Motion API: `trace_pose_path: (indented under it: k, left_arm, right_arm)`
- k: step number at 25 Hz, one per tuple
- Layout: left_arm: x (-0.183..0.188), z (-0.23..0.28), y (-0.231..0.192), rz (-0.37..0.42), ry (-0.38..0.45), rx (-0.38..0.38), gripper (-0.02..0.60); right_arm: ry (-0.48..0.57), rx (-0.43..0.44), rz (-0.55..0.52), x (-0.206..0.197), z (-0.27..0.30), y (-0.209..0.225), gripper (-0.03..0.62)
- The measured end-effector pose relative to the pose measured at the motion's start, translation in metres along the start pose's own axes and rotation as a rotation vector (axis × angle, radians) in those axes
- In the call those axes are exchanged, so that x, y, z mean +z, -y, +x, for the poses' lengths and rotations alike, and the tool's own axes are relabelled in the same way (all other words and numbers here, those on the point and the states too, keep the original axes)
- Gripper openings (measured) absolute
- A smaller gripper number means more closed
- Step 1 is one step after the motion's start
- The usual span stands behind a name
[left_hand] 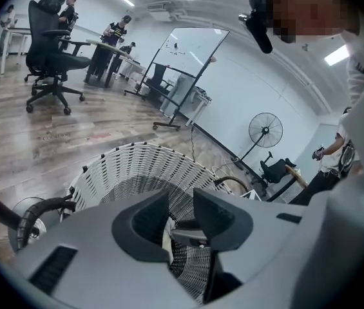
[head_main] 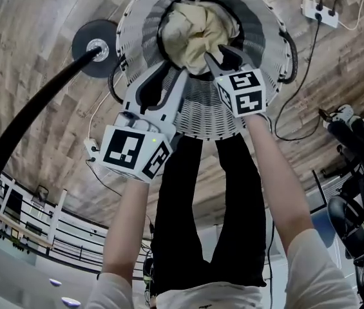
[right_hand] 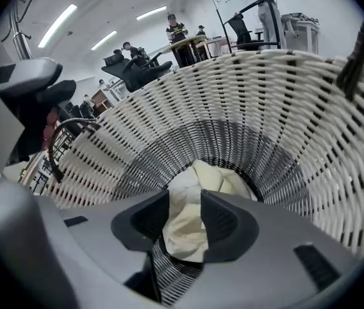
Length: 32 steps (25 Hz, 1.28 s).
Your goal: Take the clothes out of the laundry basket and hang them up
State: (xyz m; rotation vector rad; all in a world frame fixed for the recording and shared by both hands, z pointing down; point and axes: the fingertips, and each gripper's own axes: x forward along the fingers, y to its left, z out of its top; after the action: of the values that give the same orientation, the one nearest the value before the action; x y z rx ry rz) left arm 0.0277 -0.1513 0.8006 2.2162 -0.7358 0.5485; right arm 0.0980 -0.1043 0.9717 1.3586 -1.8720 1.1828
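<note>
Deep in the white woven plastic basket (head_main: 201, 116), the crumpled cream cloth (head_main: 198, 31) sits straight ahead of the nearer right gripper (head_main: 220, 56), its jaws parted and empty.

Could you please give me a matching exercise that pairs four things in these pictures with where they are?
Things:
1. cream garment
2. left claw
3. right claw
4. white power strip

Places:
A. open, reaching down inside the laundry basket
B. on the wooden floor
C. open, at the basket's near rim
D. bunched at the basket's bottom

Pairs: 1-D, 2-C, 3-A, 4-B.
</note>
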Motion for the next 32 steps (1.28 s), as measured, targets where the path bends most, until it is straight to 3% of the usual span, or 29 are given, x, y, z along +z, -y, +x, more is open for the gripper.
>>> trace_pose_path:
  k: [32]
  left_arm:
    - [-0.022, 0.021, -0.020, 0.036, -0.064, -0.076, 0.127]
  right_arm:
    - [-0.132, -0.091, 0.114, -0.073, 0.124, 0.040, 0.282]
